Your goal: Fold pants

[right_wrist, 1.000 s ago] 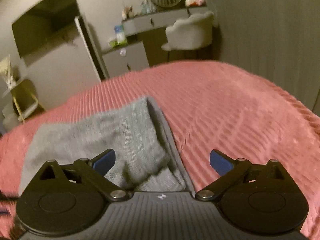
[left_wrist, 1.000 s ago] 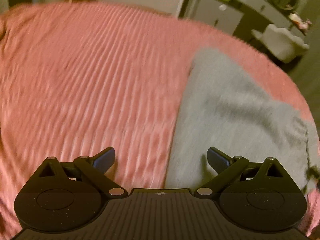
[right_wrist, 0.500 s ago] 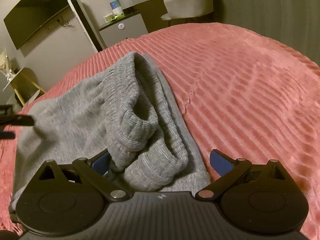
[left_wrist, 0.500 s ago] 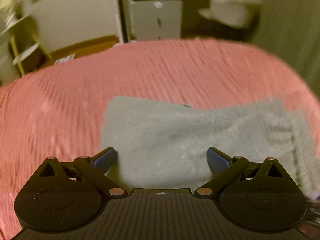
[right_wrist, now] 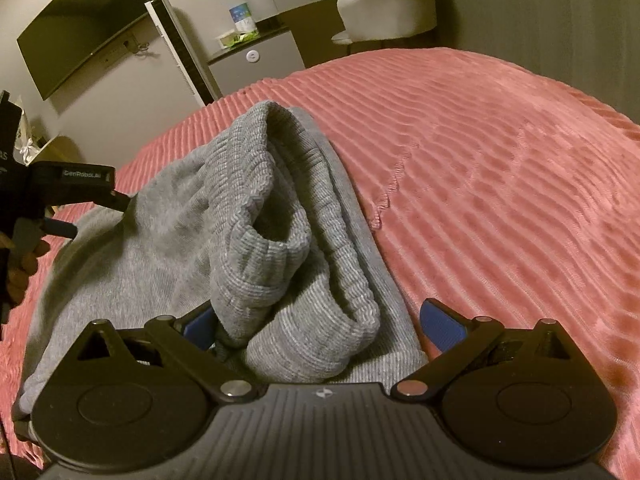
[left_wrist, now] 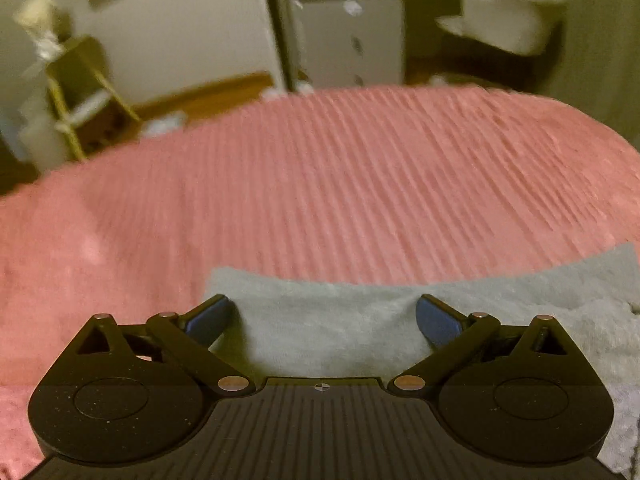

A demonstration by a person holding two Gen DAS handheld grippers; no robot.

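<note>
The grey knit pants (right_wrist: 168, 240) lie partly folded on the pink ribbed bedspread (right_wrist: 500, 184). Their ribbed waistband (right_wrist: 288, 240) is bunched and open toward me. My right gripper (right_wrist: 320, 326) is open, its fingers either side of the waistband end, low over the cloth. My left gripper (left_wrist: 322, 318) is open over the other end of the pants (left_wrist: 328, 324), near their far edge. The left gripper also shows in the right wrist view (right_wrist: 76, 208) at the pants' left edge.
The bedspread (left_wrist: 320, 184) stretches beyond the pants. Past the bed stand a white cabinet (right_wrist: 256, 60), a white chair (right_wrist: 392, 12), a wall-mounted TV (right_wrist: 84, 20) and a small shelf (left_wrist: 76, 92).
Both grippers have come down and closer to the pants. The left view has swung from the pants' side to face their end. The right gripper now straddles the waistband.
</note>
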